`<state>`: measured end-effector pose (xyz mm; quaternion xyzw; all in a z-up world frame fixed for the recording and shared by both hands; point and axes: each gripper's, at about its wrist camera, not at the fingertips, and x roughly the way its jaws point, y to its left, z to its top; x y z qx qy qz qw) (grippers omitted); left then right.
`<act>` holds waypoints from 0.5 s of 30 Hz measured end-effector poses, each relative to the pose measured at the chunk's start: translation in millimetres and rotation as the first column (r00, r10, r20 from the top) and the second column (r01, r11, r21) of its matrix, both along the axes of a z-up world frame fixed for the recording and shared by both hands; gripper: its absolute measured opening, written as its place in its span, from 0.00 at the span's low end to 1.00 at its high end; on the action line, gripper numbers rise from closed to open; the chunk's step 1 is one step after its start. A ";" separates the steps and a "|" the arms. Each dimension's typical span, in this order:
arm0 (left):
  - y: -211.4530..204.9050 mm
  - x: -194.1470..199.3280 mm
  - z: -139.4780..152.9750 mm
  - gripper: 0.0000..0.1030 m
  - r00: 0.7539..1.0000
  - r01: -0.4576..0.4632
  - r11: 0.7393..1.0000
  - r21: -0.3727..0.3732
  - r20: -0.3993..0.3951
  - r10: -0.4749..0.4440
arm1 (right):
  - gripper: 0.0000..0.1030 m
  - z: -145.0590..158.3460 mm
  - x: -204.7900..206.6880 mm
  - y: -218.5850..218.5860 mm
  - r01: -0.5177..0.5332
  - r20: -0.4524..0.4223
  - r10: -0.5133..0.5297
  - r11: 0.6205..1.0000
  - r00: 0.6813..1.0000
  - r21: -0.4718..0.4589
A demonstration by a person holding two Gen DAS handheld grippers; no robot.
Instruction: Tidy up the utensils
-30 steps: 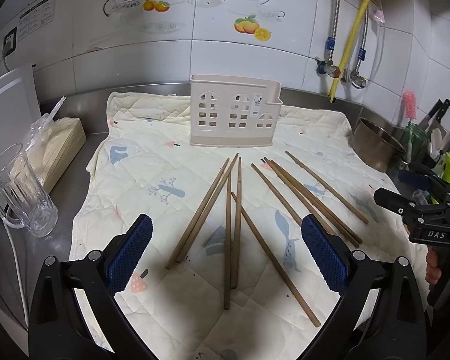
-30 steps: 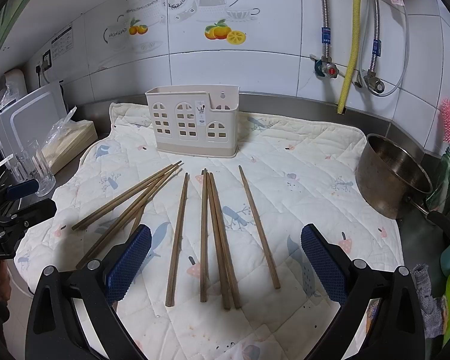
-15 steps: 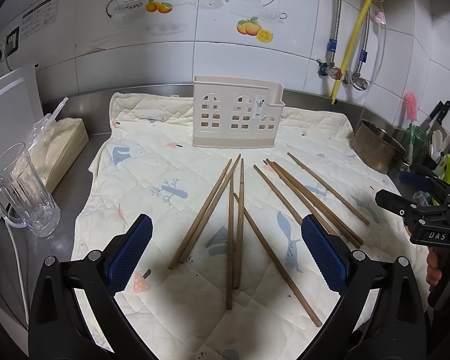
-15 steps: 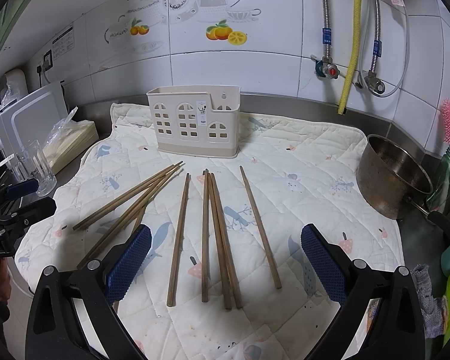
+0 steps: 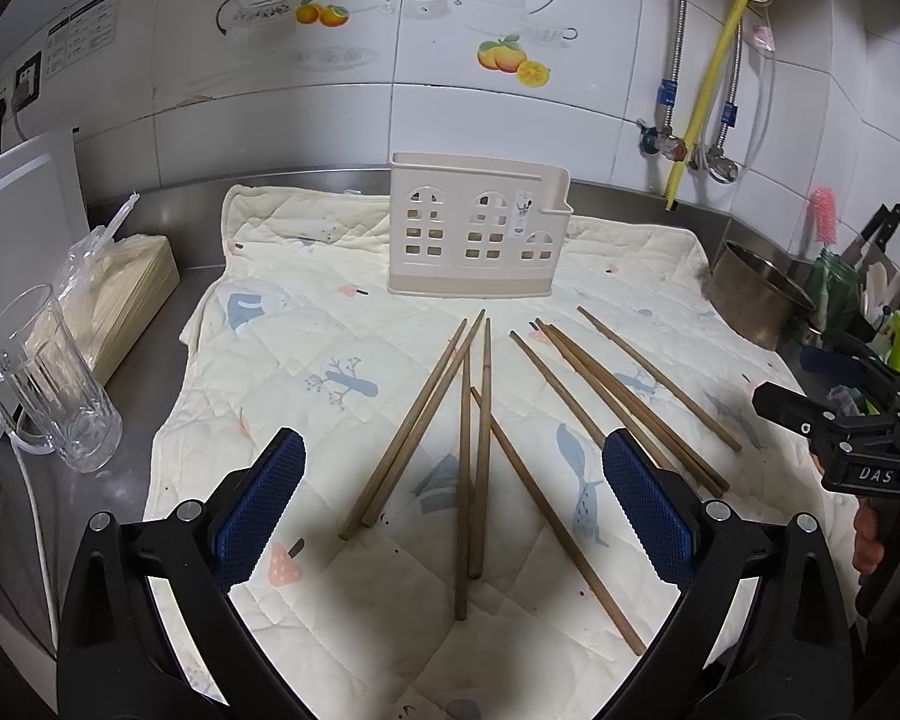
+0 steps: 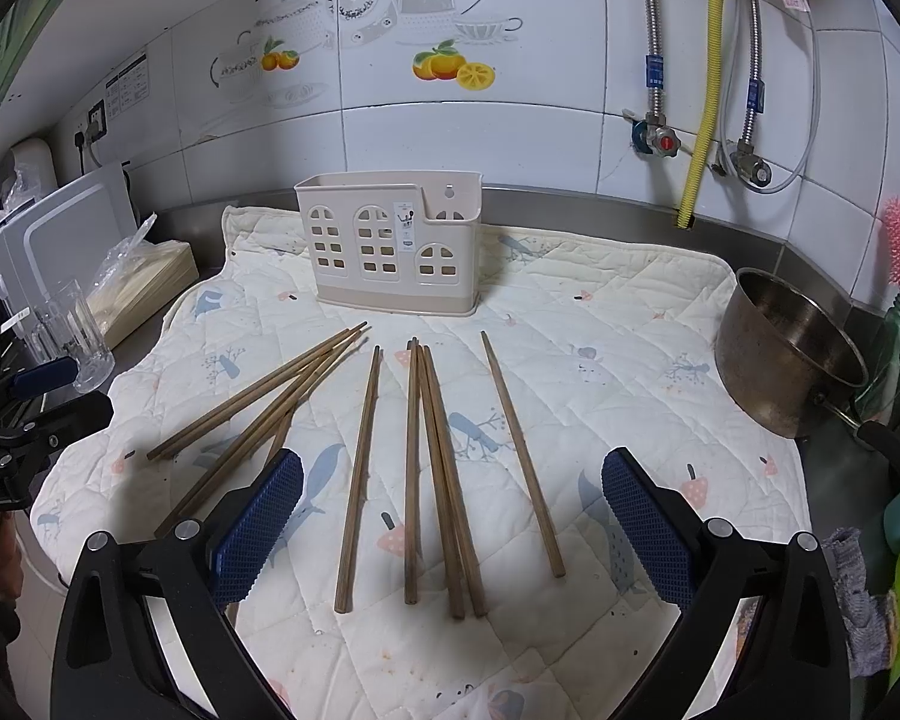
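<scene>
So the chopsticks [image 6: 414, 468] are all loose on the quilted mat [image 6: 600, 324], fanned out with their far tips aimed roughly at the cream utensil holder [image 6: 390, 240], which stands upright at the back of the mat near the tiled wall and looks empty from here. In the right wrist view there's a crossed bunch on the left, one single stick, a tight cluster of three or so in the middle, and one loner off to the right. Nothing has gone in the holder yet, so I'd say this is the very start: picking which stick to grab first. The left gripper [image 5: 453, 516] hovers above the near ends of the left bunch with its jaws spread wide and nothing in them, and the right gripper [image 6: 453, 525] does the same over the middle cluster, jaws wide, empty too. Next move probably calls for dropping low and closing on one stick, or a tidy pair, near its end; these are thin and flat on soft fabric, so the jaws need to get right down to the mat without pinching cloth. The loner on the right seems the easiest pick. Around the mat on the desk: a glass mug [image 5: 48, 384] on the left, a metal pot [image 6: 786, 354] on the right.
</scene>
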<state>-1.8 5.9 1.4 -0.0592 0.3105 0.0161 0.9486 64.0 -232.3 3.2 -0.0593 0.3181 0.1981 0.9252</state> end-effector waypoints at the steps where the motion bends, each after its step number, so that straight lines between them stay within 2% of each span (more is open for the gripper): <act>1: 0.3 0.1 -0.1 0.95 1.000 0.000 1.000 0.000 0.000 0.000 | 0.94 0.0 -1.7 1.4 0.000 0.001 0.000 1.000 1.000 -0.001; 15: 1.1 4.1 -3.4 0.95 1.000 -0.008 1.000 0.004 -0.005 0.008 | 0.94 -3.9 0.5 3.7 0.000 -0.008 0.000 1.000 1.000 0.005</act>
